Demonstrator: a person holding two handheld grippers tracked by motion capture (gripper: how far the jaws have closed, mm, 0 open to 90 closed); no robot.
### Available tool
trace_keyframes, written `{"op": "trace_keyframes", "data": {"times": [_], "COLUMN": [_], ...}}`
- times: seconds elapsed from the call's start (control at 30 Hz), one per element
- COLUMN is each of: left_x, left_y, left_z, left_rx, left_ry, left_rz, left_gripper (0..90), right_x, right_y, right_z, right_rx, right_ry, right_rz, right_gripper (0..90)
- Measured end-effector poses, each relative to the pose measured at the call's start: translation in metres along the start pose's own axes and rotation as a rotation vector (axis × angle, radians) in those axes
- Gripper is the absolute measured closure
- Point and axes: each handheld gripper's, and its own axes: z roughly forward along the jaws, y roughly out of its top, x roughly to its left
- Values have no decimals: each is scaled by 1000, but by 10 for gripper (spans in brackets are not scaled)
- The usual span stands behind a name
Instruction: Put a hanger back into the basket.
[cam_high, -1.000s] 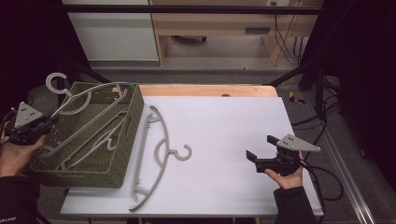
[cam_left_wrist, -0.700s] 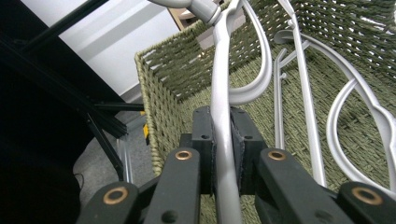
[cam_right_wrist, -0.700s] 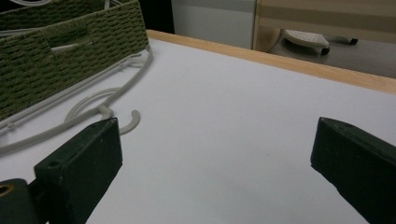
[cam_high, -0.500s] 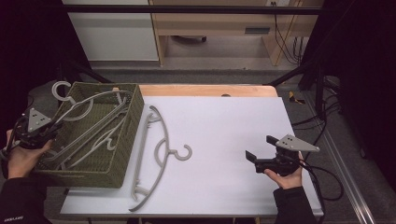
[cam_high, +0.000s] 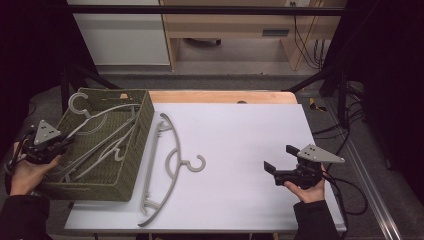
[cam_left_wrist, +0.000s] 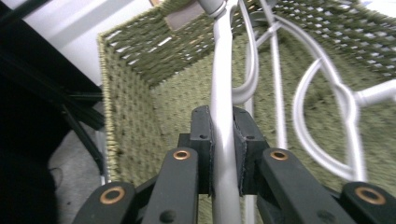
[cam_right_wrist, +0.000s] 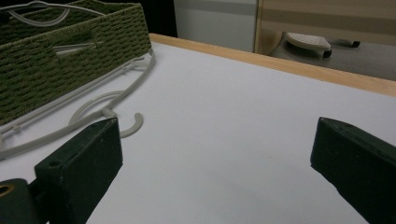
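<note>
A woven green basket stands on the left of the white table and holds several grey hangers. My left gripper is at the basket's left rim, shut on the bar of one grey hanger, whose hook rises over the far left corner. In the left gripper view the pads clamp that bar inside the basket. Another grey hanger lies flat on the table beside the basket. My right gripper stands open at the right, nothing between its fingers, facing the flat hanger and the basket.
The table's wooden far edge borders a floor with a cabinet and desk legs behind it. Cables trail off the table's right side. White tabletop stretches between the flat hanger and the right gripper.
My left hand has sunk with the held hanger; its hook has come down and shifted right toward the basket's corner. The right gripper and the hanger on the table have stayed put.
</note>
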Motion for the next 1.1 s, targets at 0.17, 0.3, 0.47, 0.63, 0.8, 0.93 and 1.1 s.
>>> {"op": "trace_keyframes", "data": {"times": [0.17,0.3,0.47,0.63,0.8,0.93,1.1], "left_x": [-6,-17,-30,-33,-35,-36,-40], "left_y": [7,12,8,4,7,11,17], "left_z": [-4,-2,5,10,4,-6,-16], "left_rx": [46,126,190,251,236,192,105], "left_ry": [-91,-131,-182,-186,-198,-190,-177], "left_rz": [-25,-3,-15,-57,-61,-65,-93], "left_gripper": [790,784,783,763,671,636,532], "right_x": [-1,0,0,1,1,1,1], "right_y": [0,1,1,1,1,1,2], "right_z": [-2,-3,-3,-2,-2,-3,-4], "right_rx": [-3,-9,-10,-14,-15,-14,-24], "right_ry": [3,0,7,7,9,16,13], "right_rz": [-1,12,7,13,13,11,17], "right_gripper": [24,25,25,27,27,27,27]}}
